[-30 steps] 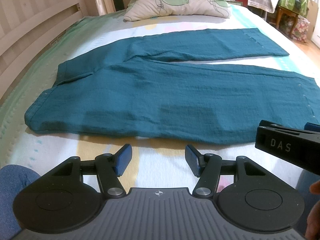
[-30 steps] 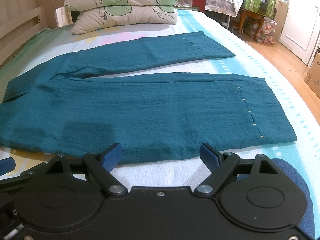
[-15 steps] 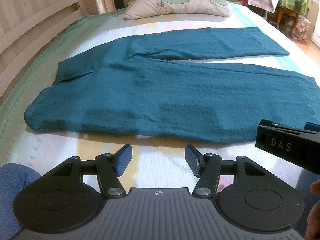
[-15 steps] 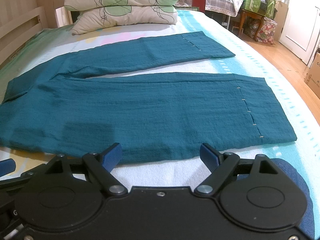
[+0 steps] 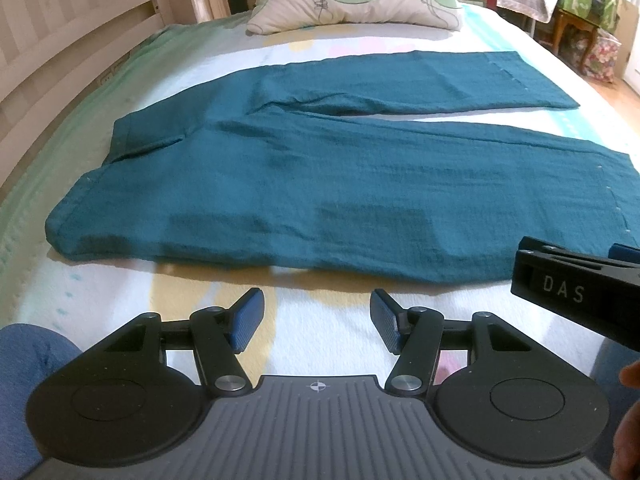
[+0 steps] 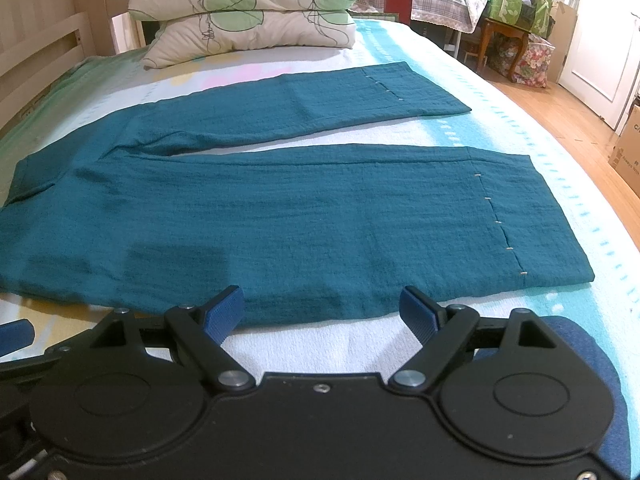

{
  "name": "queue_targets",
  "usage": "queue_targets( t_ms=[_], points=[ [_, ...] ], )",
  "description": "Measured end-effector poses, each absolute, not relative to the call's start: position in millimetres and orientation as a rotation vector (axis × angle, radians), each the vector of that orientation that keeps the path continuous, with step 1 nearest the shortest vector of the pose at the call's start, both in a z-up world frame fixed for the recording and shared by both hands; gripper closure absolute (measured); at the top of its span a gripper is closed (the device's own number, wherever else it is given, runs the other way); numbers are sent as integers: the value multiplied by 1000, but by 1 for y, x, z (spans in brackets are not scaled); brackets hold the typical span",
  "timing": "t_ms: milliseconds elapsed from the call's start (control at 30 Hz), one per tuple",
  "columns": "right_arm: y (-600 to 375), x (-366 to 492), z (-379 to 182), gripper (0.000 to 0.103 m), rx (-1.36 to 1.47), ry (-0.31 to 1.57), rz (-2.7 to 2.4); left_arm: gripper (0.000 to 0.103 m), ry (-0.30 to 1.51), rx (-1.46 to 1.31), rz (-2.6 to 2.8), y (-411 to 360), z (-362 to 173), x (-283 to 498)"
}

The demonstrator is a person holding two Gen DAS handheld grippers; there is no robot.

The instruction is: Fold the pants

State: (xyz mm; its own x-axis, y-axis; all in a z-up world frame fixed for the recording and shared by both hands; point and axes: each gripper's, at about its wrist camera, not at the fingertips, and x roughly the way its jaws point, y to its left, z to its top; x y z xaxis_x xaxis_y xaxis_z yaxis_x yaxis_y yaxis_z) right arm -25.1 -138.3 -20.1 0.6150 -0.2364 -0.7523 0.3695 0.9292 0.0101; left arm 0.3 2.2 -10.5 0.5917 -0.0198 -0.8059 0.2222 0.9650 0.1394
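Teal pants [image 5: 304, 184] lie spread flat on the bed, waistband to the left, both legs running right and split apart. They also show in the right wrist view [image 6: 280, 216]. My left gripper [image 5: 316, 316] is open and empty, just short of the pants' near edge below the seat. My right gripper [image 6: 320, 308] is open and empty at the near edge of the closer leg. Its body [image 5: 576, 288] shows at the right of the left wrist view.
Two leaf-print pillows [image 6: 244, 12] are stacked at the head of the bed. A wooden bed rail [image 5: 60, 48] runs along the left. A wooden floor [image 6: 560, 120], a small table with bags [image 6: 516, 28] and a cardboard box lie to the right.
The left wrist view has crept slightly, so the pants sit a touch lower and nearer. The right gripper has barely moved. Both stay open.
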Motion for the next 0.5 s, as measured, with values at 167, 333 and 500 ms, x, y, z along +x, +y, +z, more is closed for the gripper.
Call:
queue_targets(
  t_ms=[167,333,500],
  points=[
    [-138,-24,-22,21,170,855,-354,45,939,231,-141,3,-11,3],
    [-143,-21,-25,27,193,882,-363,46,950,228,-140,2,-11,11],
    [-148,-18,-29,35,243,917,-331,46,952,241,-144,1,-9,31]
  ],
)
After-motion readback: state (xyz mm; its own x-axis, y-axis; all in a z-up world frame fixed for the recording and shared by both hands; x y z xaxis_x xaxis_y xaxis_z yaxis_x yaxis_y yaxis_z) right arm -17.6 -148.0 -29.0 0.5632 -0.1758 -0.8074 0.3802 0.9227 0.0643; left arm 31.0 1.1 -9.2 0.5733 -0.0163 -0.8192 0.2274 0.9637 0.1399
